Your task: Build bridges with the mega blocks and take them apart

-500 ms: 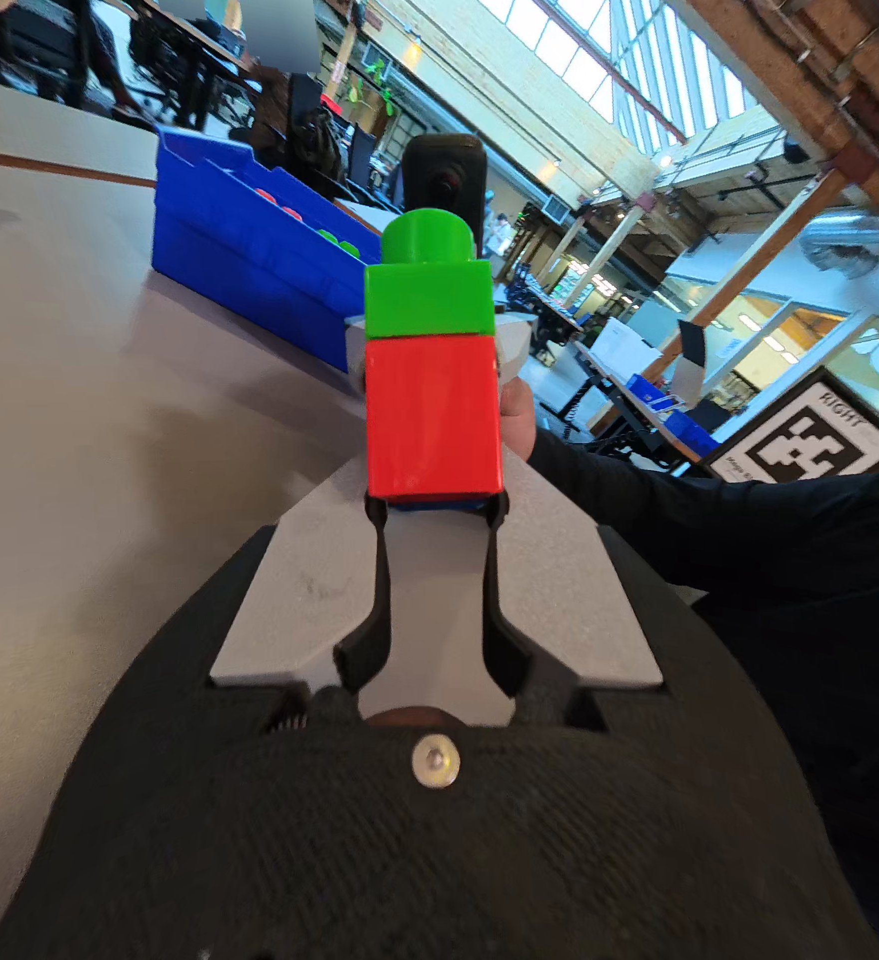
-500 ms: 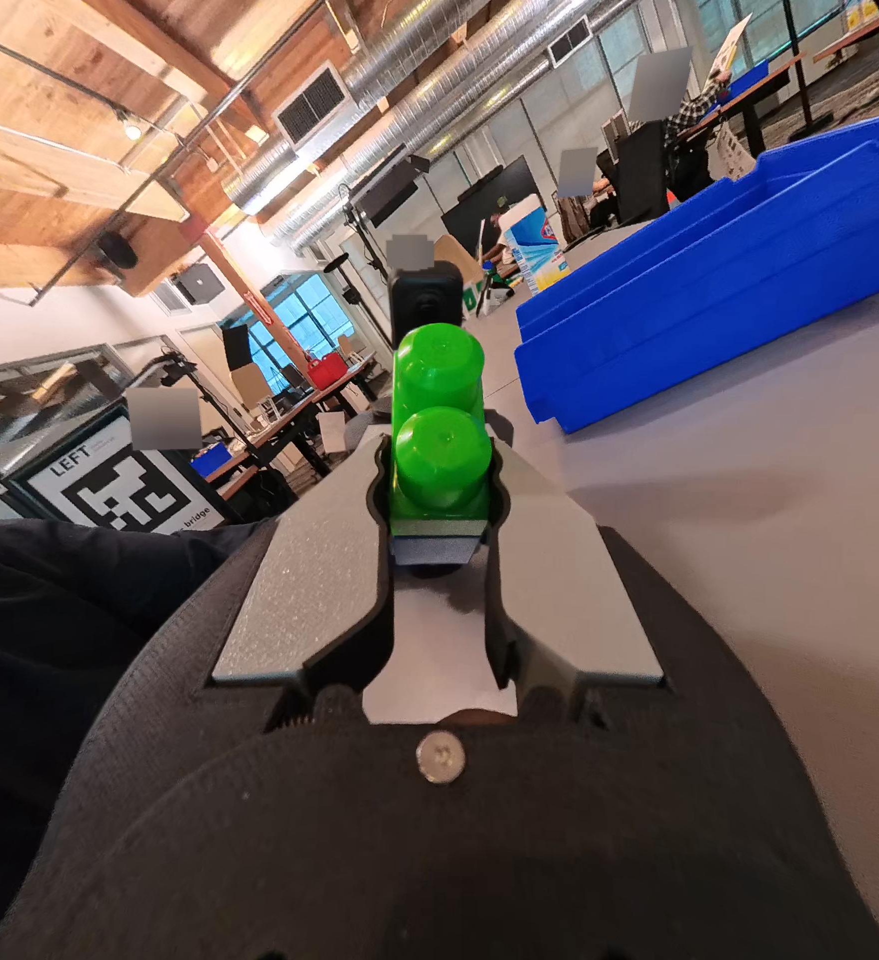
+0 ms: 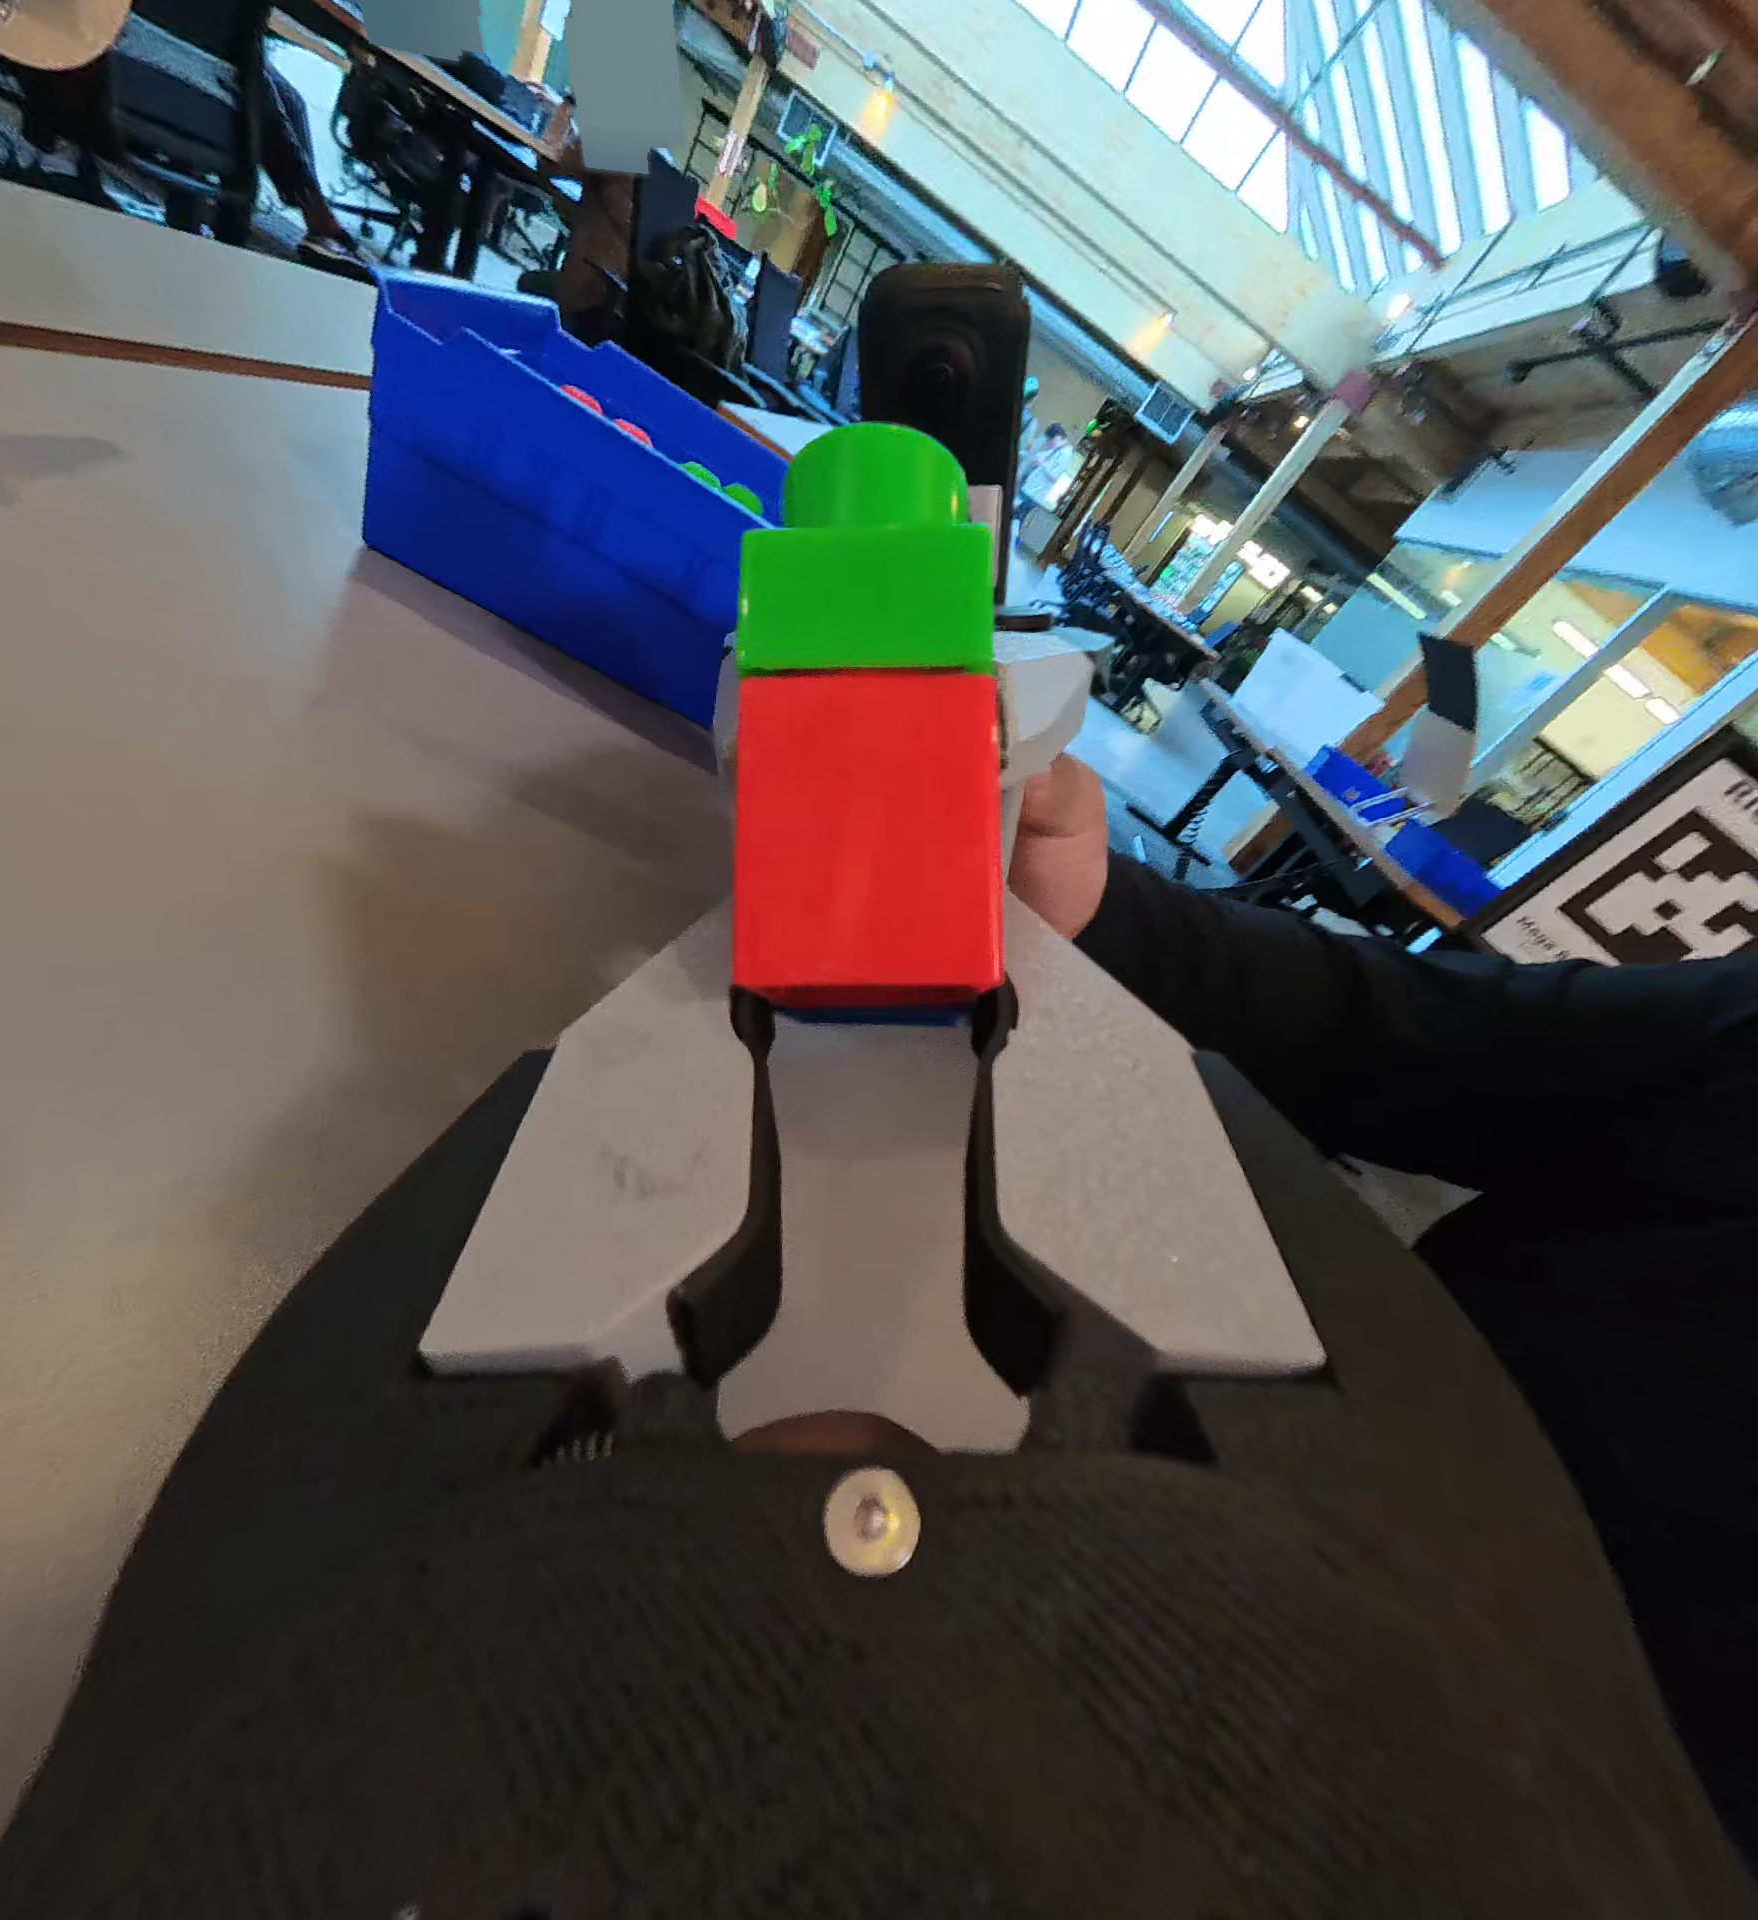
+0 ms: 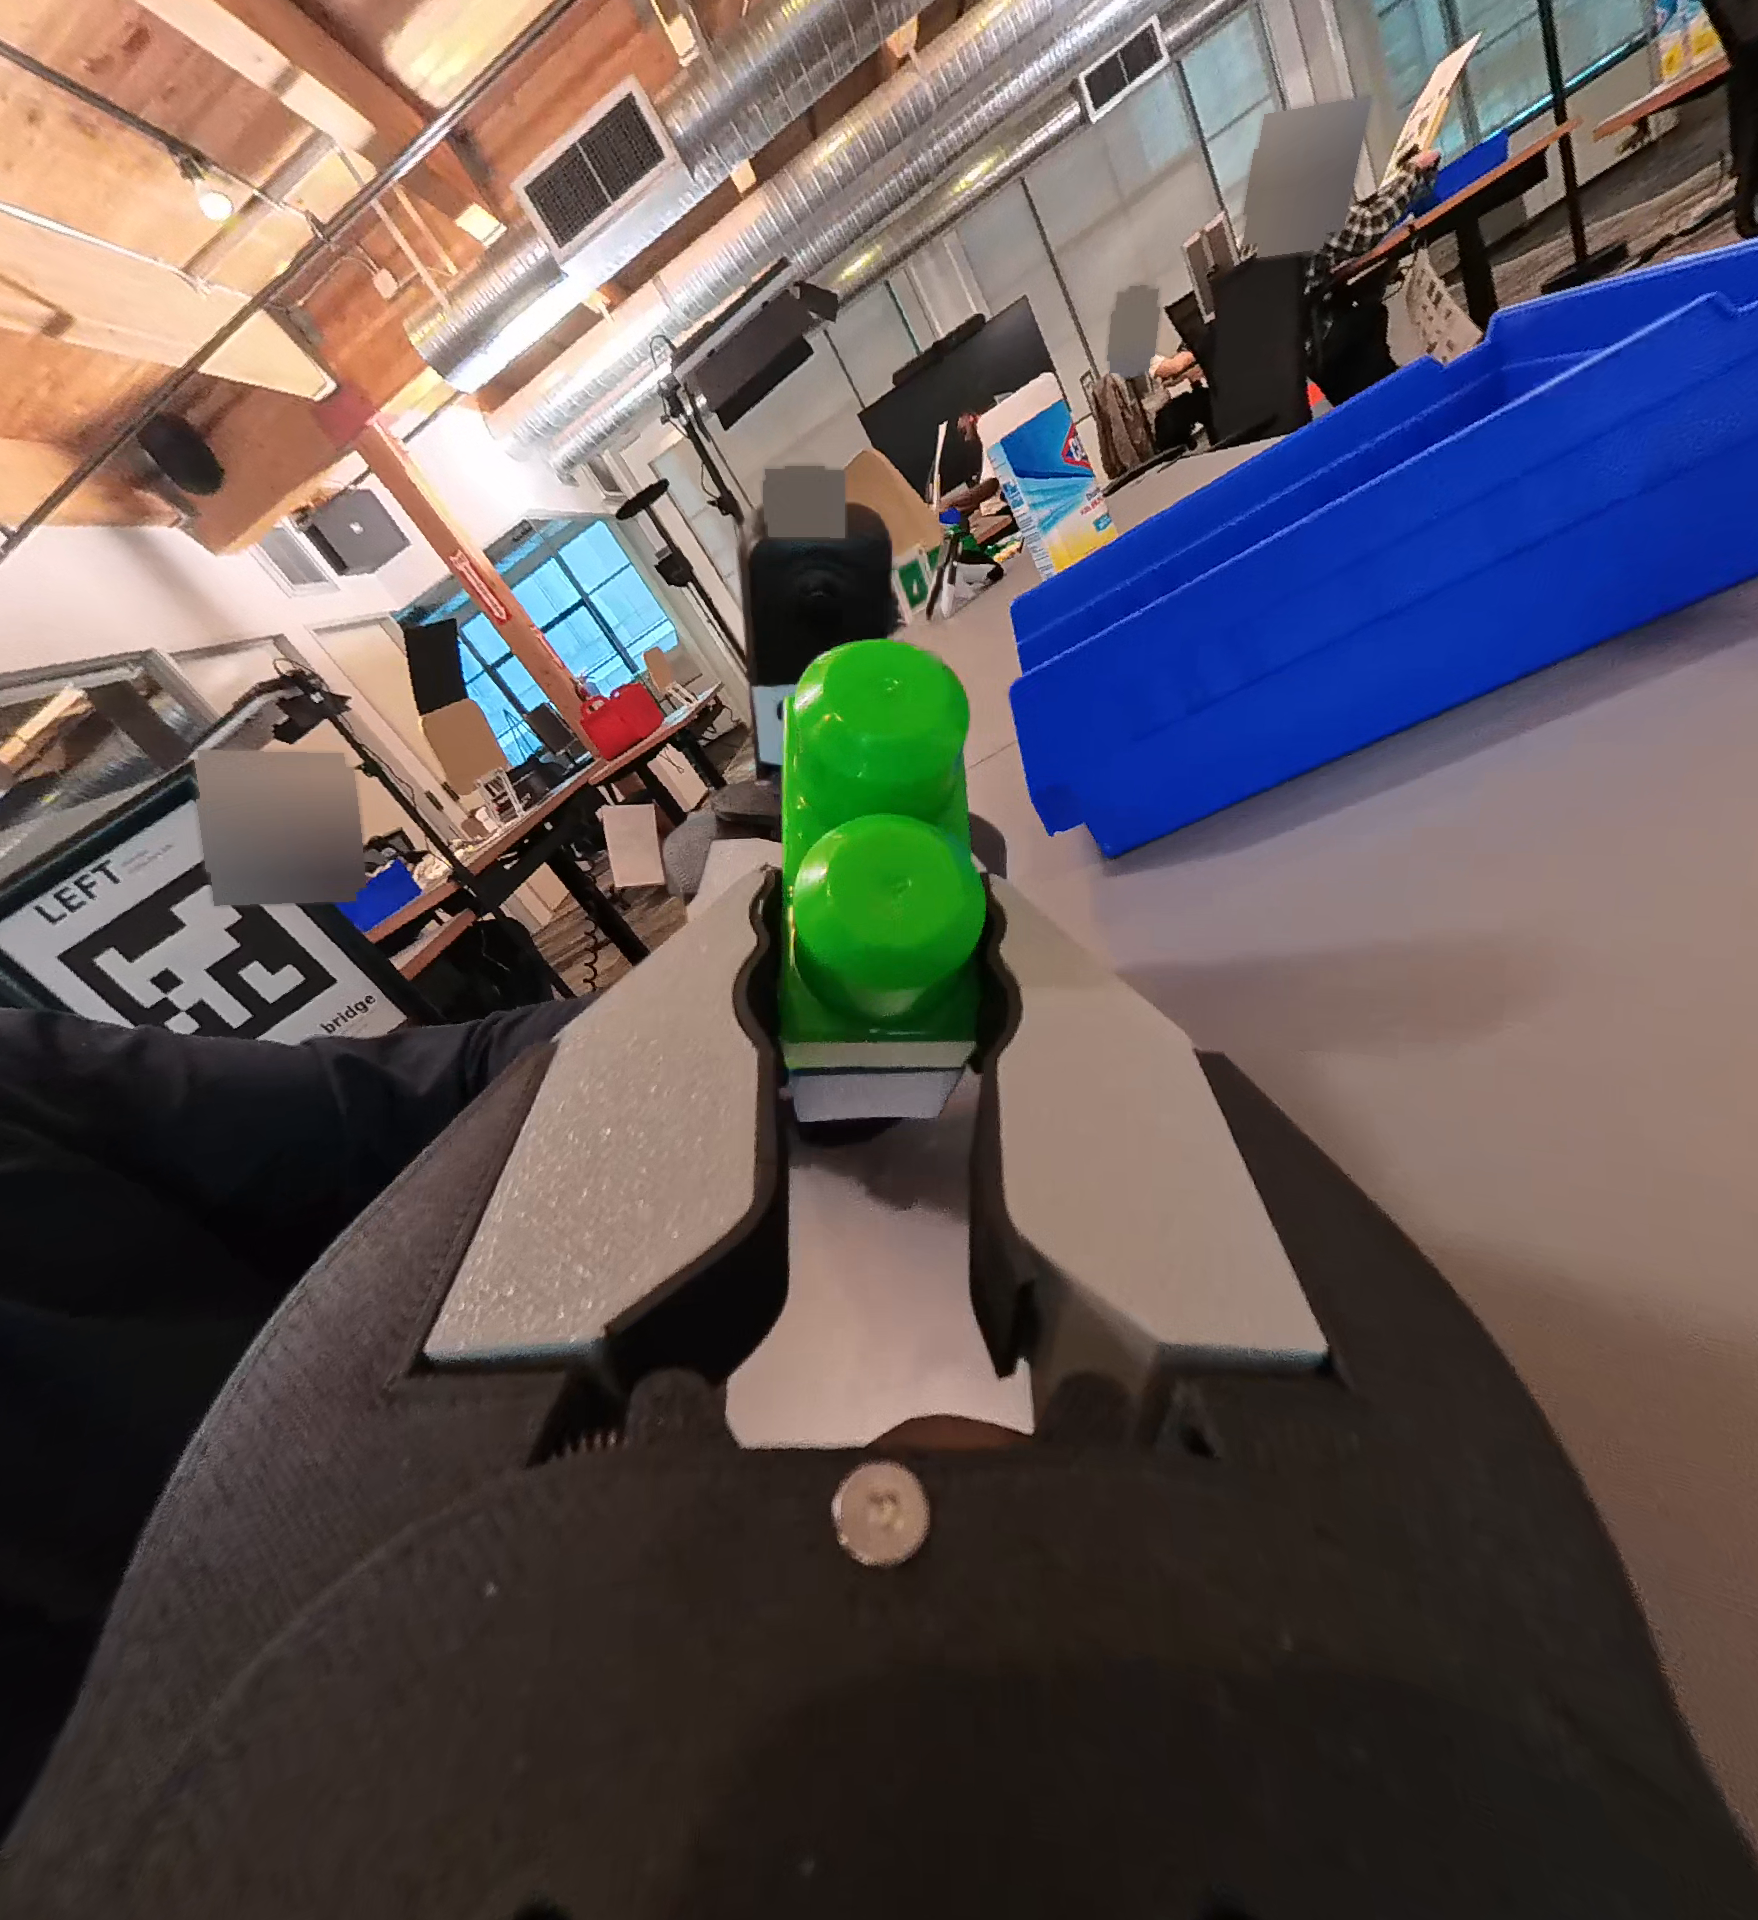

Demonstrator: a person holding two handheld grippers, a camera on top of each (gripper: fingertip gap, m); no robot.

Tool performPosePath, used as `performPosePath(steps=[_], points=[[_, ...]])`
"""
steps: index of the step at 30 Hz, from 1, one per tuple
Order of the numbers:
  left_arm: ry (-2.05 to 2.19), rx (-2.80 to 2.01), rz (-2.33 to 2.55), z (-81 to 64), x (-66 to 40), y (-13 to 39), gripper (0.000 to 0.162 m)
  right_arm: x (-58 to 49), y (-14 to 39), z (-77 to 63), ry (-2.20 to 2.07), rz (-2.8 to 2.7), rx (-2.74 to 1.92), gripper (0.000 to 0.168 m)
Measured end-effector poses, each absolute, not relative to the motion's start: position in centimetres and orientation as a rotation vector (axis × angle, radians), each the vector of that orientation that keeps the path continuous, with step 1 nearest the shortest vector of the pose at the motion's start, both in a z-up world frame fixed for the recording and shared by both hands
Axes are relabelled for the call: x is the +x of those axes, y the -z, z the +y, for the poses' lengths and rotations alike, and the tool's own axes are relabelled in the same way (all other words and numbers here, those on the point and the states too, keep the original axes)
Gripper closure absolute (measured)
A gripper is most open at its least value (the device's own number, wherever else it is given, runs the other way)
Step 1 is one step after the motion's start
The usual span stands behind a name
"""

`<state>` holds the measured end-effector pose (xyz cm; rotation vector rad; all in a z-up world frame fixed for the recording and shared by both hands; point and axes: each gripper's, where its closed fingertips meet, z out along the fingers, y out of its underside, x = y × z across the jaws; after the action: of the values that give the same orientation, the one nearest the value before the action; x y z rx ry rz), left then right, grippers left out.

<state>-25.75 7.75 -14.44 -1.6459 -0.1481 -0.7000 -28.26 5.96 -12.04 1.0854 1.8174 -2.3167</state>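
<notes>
My left gripper [image 3: 870,1013] is shut on a small stack held above the grey table [image 3: 179,831]. The stack is a red block [image 3: 864,831] with a green block [image 3: 864,592] on top and a thin strip of a blue block [image 3: 875,1016] showing under it. My right gripper [image 4: 880,966] is shut on the same green block [image 4: 880,904], which shows two studs in the right wrist view. In the left wrist view its grey fingers [image 3: 1046,696] and a hand [image 3: 1062,852] show just behind the stack. The two grippers face each other.
A blue plastic bin [image 3: 542,520] with red and green blocks inside stands on the table beyond the stack; it also shows in the right wrist view [image 4: 1426,582]. A dark sleeve [image 3: 1426,1039] reaches in from the right. Desks and screens lie beyond the table edge. The grippers are tip to tip, or close to it.
Both grippers keep their hold on the stack. The right wrist view has shifted slightly; otherwise nothing has visibly moved.
</notes>
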Motion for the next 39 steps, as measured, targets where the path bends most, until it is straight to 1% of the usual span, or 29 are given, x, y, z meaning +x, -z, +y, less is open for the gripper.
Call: performPosePath(steps=[4,6,7,8,9,16,19,23,25,39], points=[[0.803,-1.545,-0.149,7.6,-25.9,13.1,0.128,-28.6,10.6,5.9,2.381,1.691,1.067,0.135],[0.828,-1.505,-0.14,7.3,-25.7,12.4,0.128,-28.1,9.5,6.1,2.411,1.651,1.007,0.129],[0.808,-1.516,-0.138,7.3,-25.9,12.4,0.128,-28.1,9.5,6.5,2.429,1.662,1.021,0.131],[0.787,-1.518,-0.136,7.2,-26.0,12.4,0.128,-28.2,9.6,6.8,2.437,1.689,1.038,0.136],[0.776,-1.523,-0.134,7.2,-26.1,12.4,0.128,-28.1,9.7,7.0,2.435,1.722,1.042,0.137],[0.782,-1.515,-0.156,7.2,-26.3,12.5,0.127,-28.1,10.1,7.1,2.42,1.789,1.063,0.137],[0.778,-1.515,-0.162,7.3,-26.5,12.5,0.127,-28.1,10.1,7.0,2.416,1.76,1.055,0.131],[0.785,-1.518,-0.156,7.3,-26.3,12.5,0.127,-28.3,10.6,6.5,2.389,1.783,1.066,0.129],[0.776,-1.53,-0.155,7.3,-26.2,12.7,0.127,-28.3,10.4,6.5,2.404,1.782,1.069,0.135],[0.758,-1.633,-0.137,7.4,-25.7,14.2,0.128,-27.3,12.9,6.5,2.142,2.055,1.076,0.135]])
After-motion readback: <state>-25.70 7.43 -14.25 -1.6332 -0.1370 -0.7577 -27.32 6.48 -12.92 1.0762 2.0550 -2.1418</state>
